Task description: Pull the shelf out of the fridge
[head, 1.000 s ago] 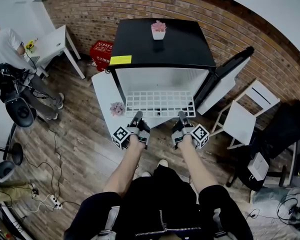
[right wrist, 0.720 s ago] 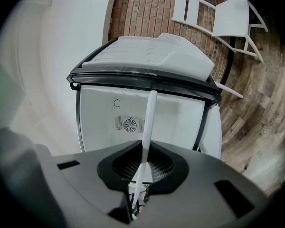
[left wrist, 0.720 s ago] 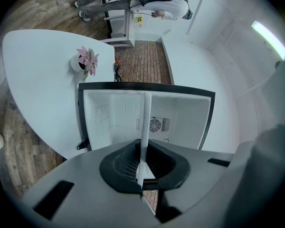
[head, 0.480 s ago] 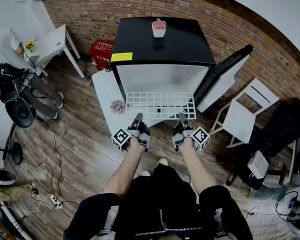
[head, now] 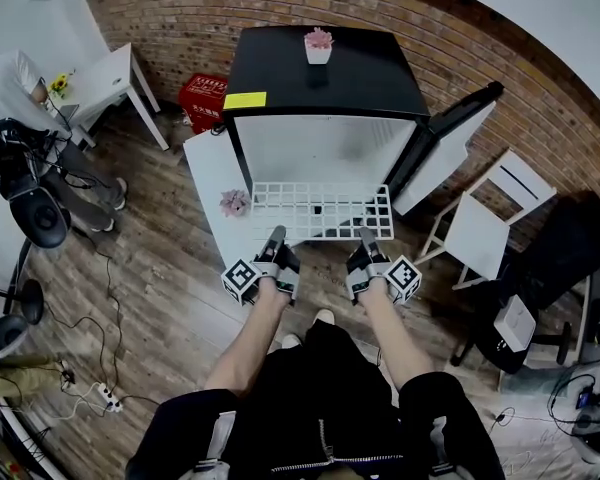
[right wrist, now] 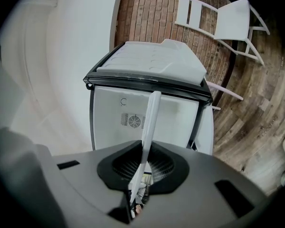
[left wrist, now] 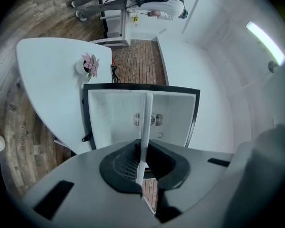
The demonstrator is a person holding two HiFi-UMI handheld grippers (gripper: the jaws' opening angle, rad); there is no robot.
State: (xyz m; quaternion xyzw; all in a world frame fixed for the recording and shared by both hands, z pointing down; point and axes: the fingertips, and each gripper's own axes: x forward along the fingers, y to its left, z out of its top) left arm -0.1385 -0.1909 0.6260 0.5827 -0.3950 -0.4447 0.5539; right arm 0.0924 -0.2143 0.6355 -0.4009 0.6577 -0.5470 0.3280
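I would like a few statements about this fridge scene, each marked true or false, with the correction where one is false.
1. The left gripper and the right gripper are both closed on the front edge of the white wire shelf. True.
2. The fridge door is shut. False: it stands open, swung to the right in the head view.
3. A pot of pink flowers stands on the black top of the fridge. True.
4. The yellow note lies on the shelf. False: it sits on the fridge top, at its front left corner.
5. A white chair stands to the right of the fridge. True.
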